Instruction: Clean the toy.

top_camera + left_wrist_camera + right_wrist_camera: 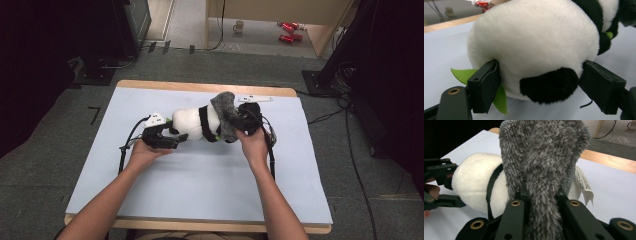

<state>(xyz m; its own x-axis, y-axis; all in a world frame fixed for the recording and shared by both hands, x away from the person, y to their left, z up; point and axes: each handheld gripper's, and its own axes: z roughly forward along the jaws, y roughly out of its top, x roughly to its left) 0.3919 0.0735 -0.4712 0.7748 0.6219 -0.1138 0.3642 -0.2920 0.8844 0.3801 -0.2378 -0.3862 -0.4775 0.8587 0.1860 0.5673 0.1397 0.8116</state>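
A black-and-white plush panda [192, 122] lies on its side in the middle of the pale blue table top [200, 185]. My left gripper [176, 136] reaches its rounded white end from the left. In the left gripper view the jaws [540, 75] stand wide on either side of the panda [536, 45], just against the fur, beside a green felt leaf [464, 75]. My right gripper [240, 122] is shut on a grey fuzzy cloth [226, 112], draped over the panda's other end. The cloth [544, 157] rises between its jaws [541, 192], above the panda [474, 177].
A white strip [255, 98] lies near the table's far edge. A white sewn label [582, 182] hangs from the plush. On the floor beyond are a mug [239, 26] and red cans [289, 31]. Dark equipment stands at both sides.
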